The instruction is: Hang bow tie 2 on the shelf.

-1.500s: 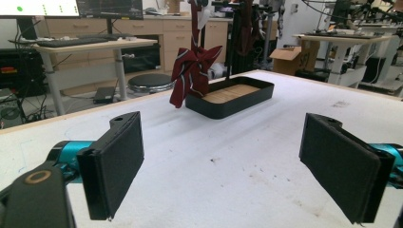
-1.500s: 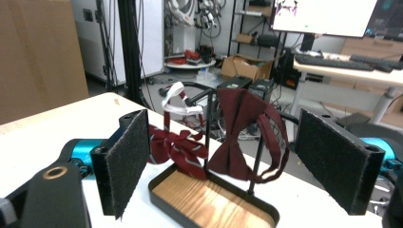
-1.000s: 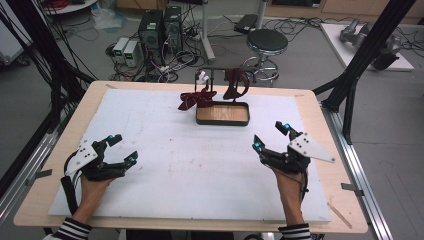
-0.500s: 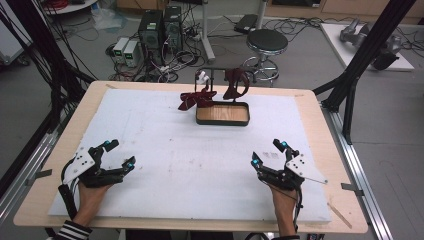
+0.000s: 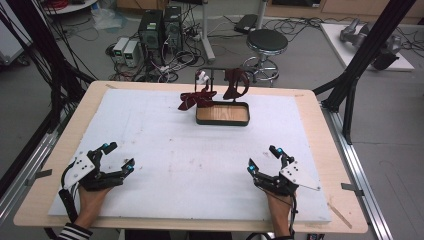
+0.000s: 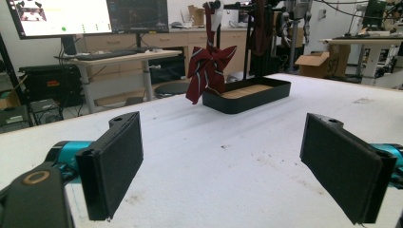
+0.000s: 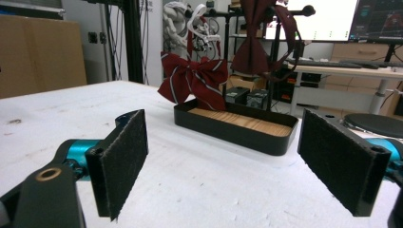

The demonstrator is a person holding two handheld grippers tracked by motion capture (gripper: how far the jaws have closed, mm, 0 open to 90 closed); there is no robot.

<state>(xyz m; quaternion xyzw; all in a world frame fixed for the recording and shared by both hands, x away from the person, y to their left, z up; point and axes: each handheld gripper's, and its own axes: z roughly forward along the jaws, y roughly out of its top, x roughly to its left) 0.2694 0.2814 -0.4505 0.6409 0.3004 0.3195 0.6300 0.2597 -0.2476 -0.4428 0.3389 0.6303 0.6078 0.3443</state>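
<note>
Both grippers sit low at the near edge of the white mat (image 5: 165,150), one toward each near corner, and each is released, jaws spread wide with nothing between them: the left gripper (image 5: 116,156) near the mat's left edge, the right gripper (image 5: 265,157) near the right. Between them and the far side lies a broad bare stretch of mat, so there is plenty of open room ahead of either hand. Well apart from both, at the far middle of the mat, stands one black tray (image 5: 222,121) with a wooden floor, and a thin black stand (image 5: 216,80) rises from its back. I count two dark red bows: a striped bow (image 5: 195,99) hanging at the tray's left end, spilling over the rim, and a plain bow (image 5: 235,84) higher up on the stand. From above, the bows look like small dark shapes. The left gripper view shows the striped bow (image 6: 208,71) hanging against the tray (image 6: 247,97) end, with monitors and desks behind. The right gripper view shows the stripes clearly on the bow (image 7: 192,78), the plain bow (image 7: 254,40) on the bar above, and a white looped piece hanging beside them.
</note>
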